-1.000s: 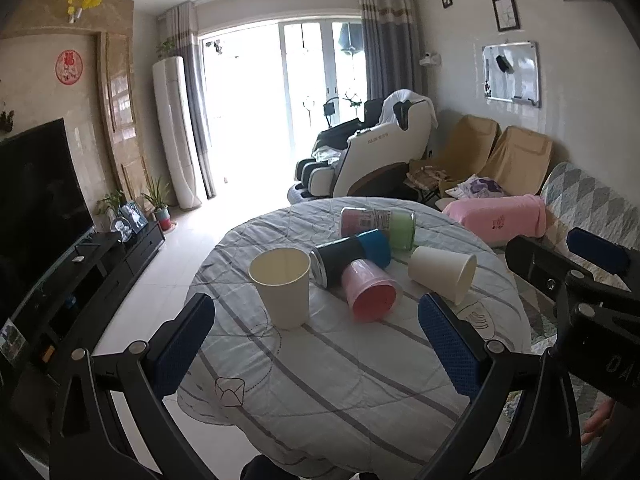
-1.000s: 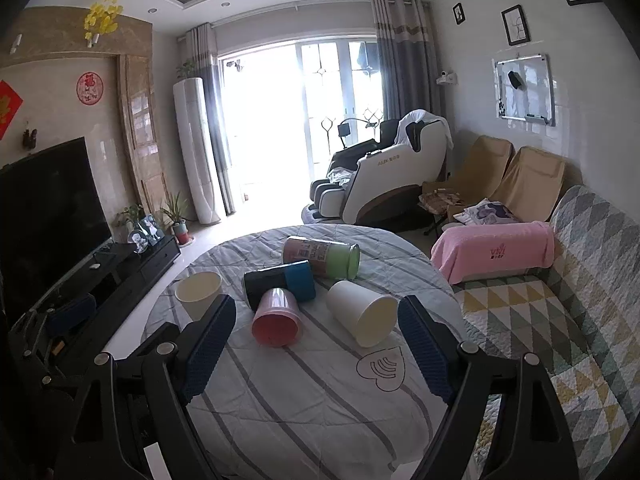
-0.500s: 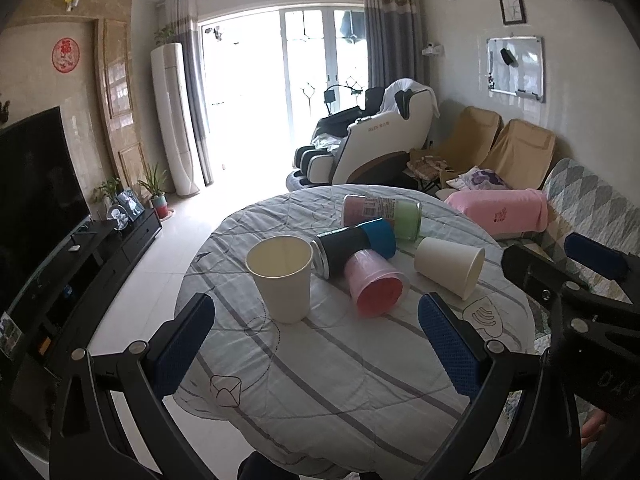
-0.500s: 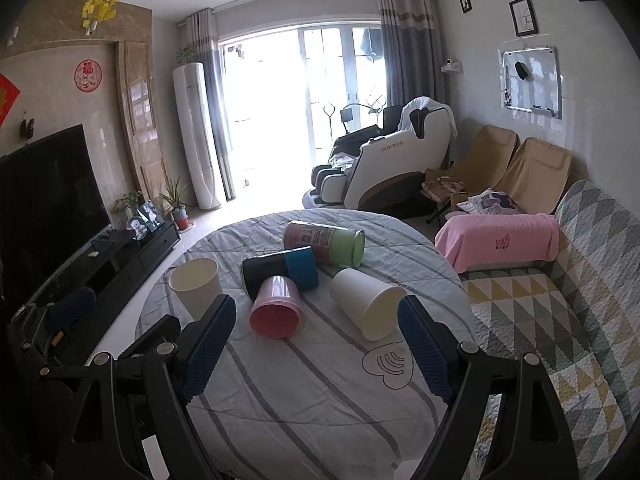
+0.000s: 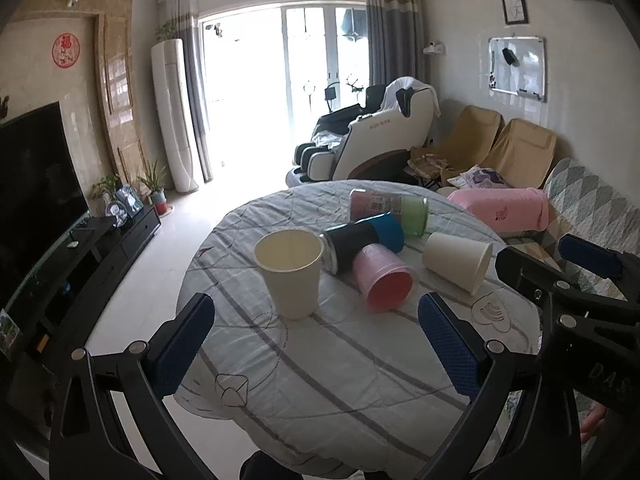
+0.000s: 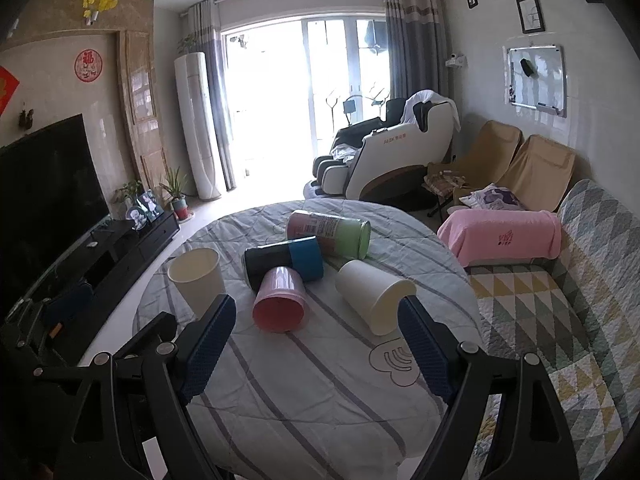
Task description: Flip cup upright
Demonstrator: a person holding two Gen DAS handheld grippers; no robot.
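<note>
Several cups lie on a round table with a striped grey cloth (image 5: 344,376). A cream paper cup (image 5: 290,272) stands upright at the left. On their sides lie a pink cup (image 5: 384,280), a black and blue cup (image 5: 362,242), a pink and green cup (image 5: 390,208) and a white paper cup (image 5: 458,262). In the right wrist view the white cup (image 6: 374,296) lies just beyond the right finger, and the pink cup (image 6: 280,300) lies ahead. My left gripper (image 5: 316,344) is open and empty. My right gripper (image 6: 316,344) is open and empty.
A sofa with a patterned quilt (image 6: 560,320) and a pink blanket (image 6: 504,236) stands right of the table. A TV cabinet (image 5: 100,248) is at the left. A massage chair (image 5: 372,140) stands behind the table.
Both grippers have moved closer to the cups and tilted down a little. The cups have not moved. Both grippers stay open.
</note>
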